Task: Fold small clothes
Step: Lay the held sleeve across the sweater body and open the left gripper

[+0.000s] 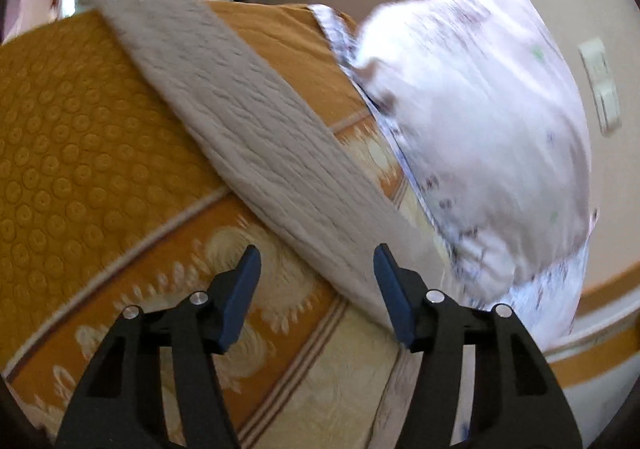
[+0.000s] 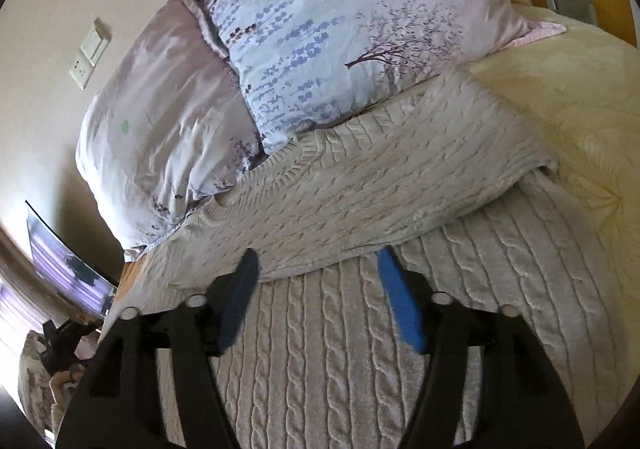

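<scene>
A beige cable-knit sweater (image 2: 360, 189) lies on the bed, one part folded across the body, its upper edge against the pillows. My right gripper (image 2: 316, 261) is open and empty, its blue fingers (image 2: 400, 305) just above the knit at the edge of the folded part. In the left wrist view a long strip of the same sweater (image 1: 256, 137) runs diagonally over the orange bedspread (image 1: 80, 153). My left gripper (image 1: 316, 261) is open and empty, hovering over the near end of that strip.
Two floral pillows (image 2: 328, 29) (image 2: 160, 129) lie at the head of the bed; one shows blurred in the left wrist view (image 1: 472, 121). A beige wall with a switch plate (image 2: 90, 53) stands behind. A cream patterned cover (image 2: 580, 109) lies to the right.
</scene>
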Action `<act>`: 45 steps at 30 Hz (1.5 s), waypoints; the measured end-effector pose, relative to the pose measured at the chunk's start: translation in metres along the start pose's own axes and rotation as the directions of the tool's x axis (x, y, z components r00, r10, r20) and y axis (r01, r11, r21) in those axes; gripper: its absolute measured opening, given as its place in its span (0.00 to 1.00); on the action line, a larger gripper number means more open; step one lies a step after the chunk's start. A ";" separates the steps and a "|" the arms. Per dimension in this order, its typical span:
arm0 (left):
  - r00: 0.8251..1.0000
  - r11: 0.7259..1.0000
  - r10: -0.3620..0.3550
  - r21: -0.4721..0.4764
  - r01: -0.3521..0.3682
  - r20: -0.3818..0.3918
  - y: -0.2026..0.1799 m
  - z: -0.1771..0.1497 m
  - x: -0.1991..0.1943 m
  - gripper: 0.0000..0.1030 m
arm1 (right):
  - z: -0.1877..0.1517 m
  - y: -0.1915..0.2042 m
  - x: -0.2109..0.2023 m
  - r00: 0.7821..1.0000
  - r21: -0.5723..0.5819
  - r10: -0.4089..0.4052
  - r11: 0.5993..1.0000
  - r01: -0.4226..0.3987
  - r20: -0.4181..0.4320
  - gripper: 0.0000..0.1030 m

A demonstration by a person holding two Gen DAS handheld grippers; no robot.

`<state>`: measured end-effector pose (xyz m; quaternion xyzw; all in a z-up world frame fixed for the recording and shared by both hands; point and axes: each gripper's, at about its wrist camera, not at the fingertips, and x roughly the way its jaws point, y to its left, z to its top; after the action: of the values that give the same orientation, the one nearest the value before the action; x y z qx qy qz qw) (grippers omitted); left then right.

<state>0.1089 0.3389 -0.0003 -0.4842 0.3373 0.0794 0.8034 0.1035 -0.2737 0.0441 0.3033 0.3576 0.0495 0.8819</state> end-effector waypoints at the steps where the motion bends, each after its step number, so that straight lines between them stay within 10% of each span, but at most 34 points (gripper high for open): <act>1: 1.000 1.000 -0.005 -0.022 0.005 0.006 0.001 0.003 0.001 0.55 | 0.000 -0.002 0.000 1.000 0.003 0.005 1.000 -0.005 -0.004 0.69; 8: 0.997 0.986 0.001 -0.169 0.011 0.073 0.022 0.035 0.003 0.45 | -0.001 -0.002 0.005 0.999 0.011 0.013 1.000 -0.012 -0.032 0.69; 13: 0.996 0.980 0.022 -0.200 -0.005 0.081 0.039 0.052 0.007 0.12 | -0.001 -0.001 0.004 0.999 0.010 0.029 1.000 -0.029 -0.036 0.69; 23: 0.986 0.993 -0.116 -0.015 0.119 0.118 -0.044 0.038 -0.009 0.05 | -0.001 0.000 -0.001 0.997 0.007 0.065 0.998 -0.065 -0.030 0.69; 32: 0.939 0.883 -0.312 0.322 0.342 -0.142 -0.214 -0.071 0.034 0.05 | 0.000 -0.005 -0.028 0.997 -0.007 0.069 0.998 -0.069 0.022 0.70; 39: 0.900 0.790 -0.143 0.500 0.354 -0.412 -0.263 -0.224 0.121 0.07 | -0.001 -0.016 -0.038 1.000 -0.010 0.024 1.000 -0.024 0.018 0.70; 45: 0.849 0.791 -0.110 0.472 0.389 -0.516 -0.238 -0.251 0.129 0.49 | 0.015 0.006 -0.046 1.000 -0.149 0.014 0.989 -0.014 0.000 0.70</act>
<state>0.1986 -0.0189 0.0164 -0.2729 0.4578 -0.2509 0.8081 0.0804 -0.2908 0.0833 0.2391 0.3504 0.0821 0.9018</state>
